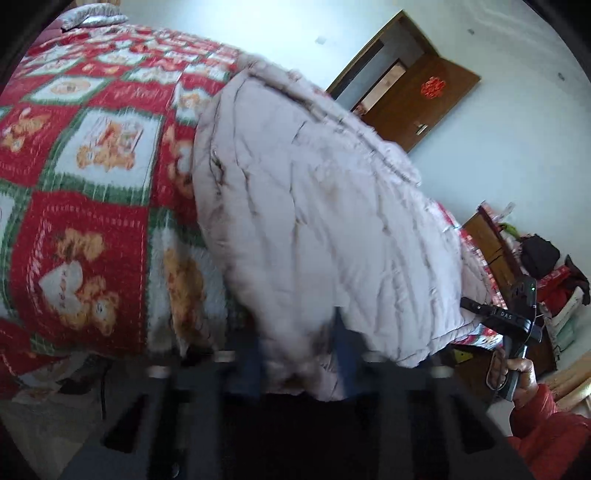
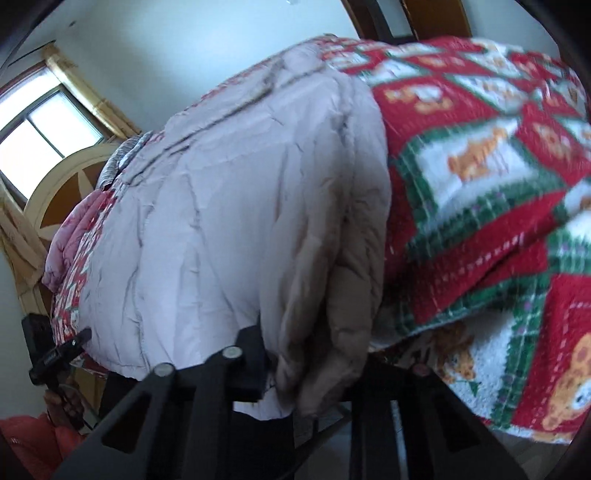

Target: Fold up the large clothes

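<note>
A pale pink puffy coat (image 1: 317, 206) lies across the bed, over a red, green and white teddy-bear blanket (image 1: 85, 147). Its near hem hangs over the bed's edge. My left gripper (image 1: 299, 350) sits at the bottom of the left wrist view, shut on that hem, with cloth bunched between its fingers. The right gripper (image 1: 471, 306), held by a hand in a red sleeve, bites the coat's right edge. In the right wrist view the coat (image 2: 221, 206) fills the middle, and my right gripper (image 2: 306, 369) is shut on its folded beige edge. The left gripper (image 2: 79, 339) shows at far left.
A brown wooden door (image 1: 417, 99) stands open behind the bed. A wooden stand piled with bags and clothes (image 1: 539, 258) is at the right. A window (image 2: 40, 133) and an arched wooden headboard (image 2: 62, 192) are at the bed's other end. A grey pillow (image 1: 92, 18) lies far off.
</note>
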A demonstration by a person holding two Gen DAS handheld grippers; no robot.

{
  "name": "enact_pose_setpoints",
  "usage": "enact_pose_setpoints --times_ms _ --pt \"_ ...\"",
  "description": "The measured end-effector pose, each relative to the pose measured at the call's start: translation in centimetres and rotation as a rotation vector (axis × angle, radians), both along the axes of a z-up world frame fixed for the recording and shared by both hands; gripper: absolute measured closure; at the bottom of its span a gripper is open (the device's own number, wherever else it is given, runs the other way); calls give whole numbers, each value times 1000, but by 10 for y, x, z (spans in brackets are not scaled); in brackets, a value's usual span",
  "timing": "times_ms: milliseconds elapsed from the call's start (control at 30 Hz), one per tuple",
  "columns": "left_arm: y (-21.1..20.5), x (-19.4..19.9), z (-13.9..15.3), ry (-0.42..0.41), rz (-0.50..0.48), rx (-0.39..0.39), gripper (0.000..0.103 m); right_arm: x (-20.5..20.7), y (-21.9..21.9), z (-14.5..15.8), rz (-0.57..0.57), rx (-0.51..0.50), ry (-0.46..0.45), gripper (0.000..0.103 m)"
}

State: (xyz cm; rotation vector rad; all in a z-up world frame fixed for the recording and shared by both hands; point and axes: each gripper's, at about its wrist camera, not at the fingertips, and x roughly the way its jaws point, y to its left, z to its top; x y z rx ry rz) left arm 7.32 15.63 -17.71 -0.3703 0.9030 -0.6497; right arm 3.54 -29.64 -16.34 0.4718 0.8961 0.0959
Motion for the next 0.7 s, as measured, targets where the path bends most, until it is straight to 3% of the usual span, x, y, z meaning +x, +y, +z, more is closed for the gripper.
enact_pose_setpoints --times_ms 200,367,500,700 --pt "-1 -8 30 -124 -30 -22 92 -17 -5 31 9 52 -100 85" --pt "0 -12 74 -243 -40 -94 94 -30 -7 47 20 192 -177 88" --pt "7 -20 108 -333 -62 -146 94 -45 15 78 75 111 -216 88" --pt "14 -29 149 -423 -77 -219 94 -63 22 124 103 243 -342 88"
